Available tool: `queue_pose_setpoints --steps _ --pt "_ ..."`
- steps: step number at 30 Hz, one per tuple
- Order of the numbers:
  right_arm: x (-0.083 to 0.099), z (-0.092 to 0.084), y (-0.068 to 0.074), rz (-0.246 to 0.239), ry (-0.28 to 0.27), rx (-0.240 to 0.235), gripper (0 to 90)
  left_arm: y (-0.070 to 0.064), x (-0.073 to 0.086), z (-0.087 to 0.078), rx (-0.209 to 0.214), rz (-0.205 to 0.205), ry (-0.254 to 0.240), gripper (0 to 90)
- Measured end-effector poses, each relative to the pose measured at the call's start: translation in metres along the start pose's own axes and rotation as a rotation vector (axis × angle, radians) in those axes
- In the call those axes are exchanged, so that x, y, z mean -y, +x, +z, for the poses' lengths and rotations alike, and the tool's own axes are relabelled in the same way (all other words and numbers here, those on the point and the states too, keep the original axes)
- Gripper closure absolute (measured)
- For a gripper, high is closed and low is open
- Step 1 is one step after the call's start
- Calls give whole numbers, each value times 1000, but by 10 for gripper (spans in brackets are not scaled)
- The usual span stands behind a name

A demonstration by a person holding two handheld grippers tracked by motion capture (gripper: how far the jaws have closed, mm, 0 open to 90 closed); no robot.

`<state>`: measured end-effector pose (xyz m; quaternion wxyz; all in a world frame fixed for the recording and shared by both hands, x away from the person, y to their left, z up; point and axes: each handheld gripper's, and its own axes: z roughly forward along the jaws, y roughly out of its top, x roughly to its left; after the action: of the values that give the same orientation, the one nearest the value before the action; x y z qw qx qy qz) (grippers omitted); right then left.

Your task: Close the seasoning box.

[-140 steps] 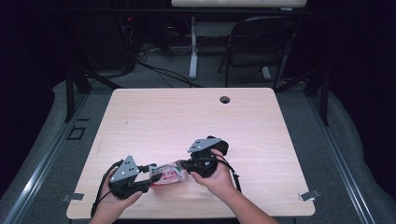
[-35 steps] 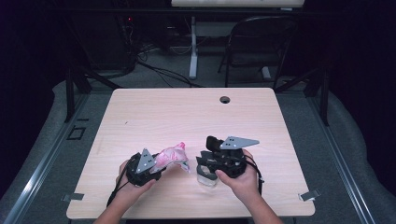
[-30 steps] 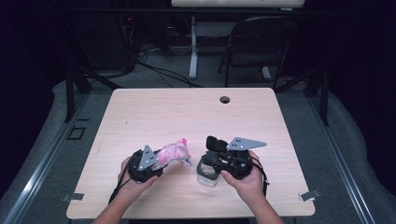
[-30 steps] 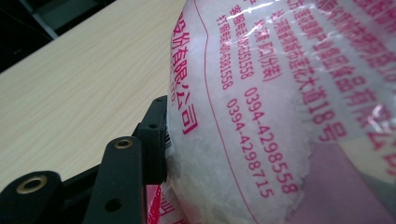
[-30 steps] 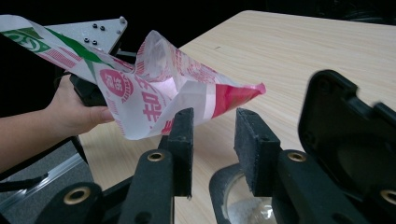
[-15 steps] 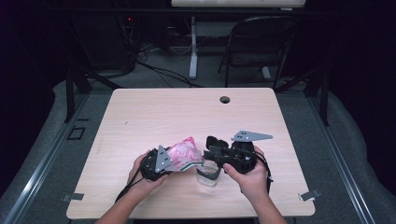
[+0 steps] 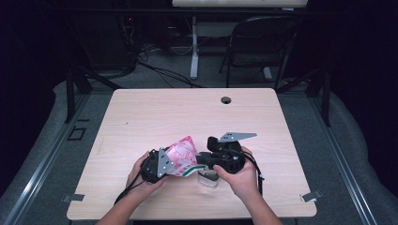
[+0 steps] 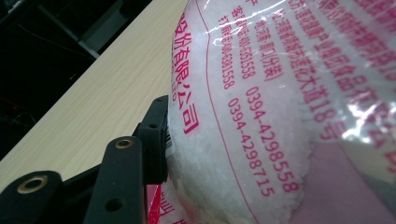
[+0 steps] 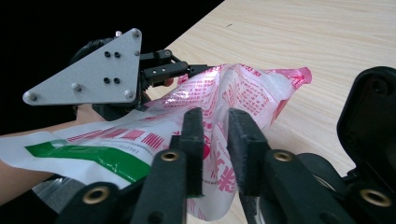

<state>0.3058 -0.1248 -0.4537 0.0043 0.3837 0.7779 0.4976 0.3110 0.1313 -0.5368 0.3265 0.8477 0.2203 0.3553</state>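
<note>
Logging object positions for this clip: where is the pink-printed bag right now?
In the high view, the pink-printed bag is held above the table's near edge, between the left gripper and the right gripper, beside a clear container.

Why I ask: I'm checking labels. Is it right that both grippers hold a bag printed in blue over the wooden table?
Not quite: the print on the bag is pink-red, as the left gripper view shows. Both the left gripper and the right gripper do hold it over the wooden table.

My black jaw presses against a clear bag point(image 8: 261, 121) of white grains with pink print. The bag bulges over it. Pale wooden table point(image 8: 107, 98) runs behind.
</note>
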Motion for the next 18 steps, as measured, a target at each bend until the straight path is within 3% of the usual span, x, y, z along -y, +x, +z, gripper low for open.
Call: queue_pose_setpoints --steps 1,4,13,18 --pt "1 2 0 -9 0 2 838 0 0 -1 -9 12 6 536" --pt "2 4 0 -22 8 9 888 0 1 -2 -24 22 4 536" --pt "4 2 6 -79 -2 49 900 -2 -1 -3 -53 58 4 537" --pt "5 2 7 -92 -4 48 900 -2 -1 -4 -58 67 2 537"
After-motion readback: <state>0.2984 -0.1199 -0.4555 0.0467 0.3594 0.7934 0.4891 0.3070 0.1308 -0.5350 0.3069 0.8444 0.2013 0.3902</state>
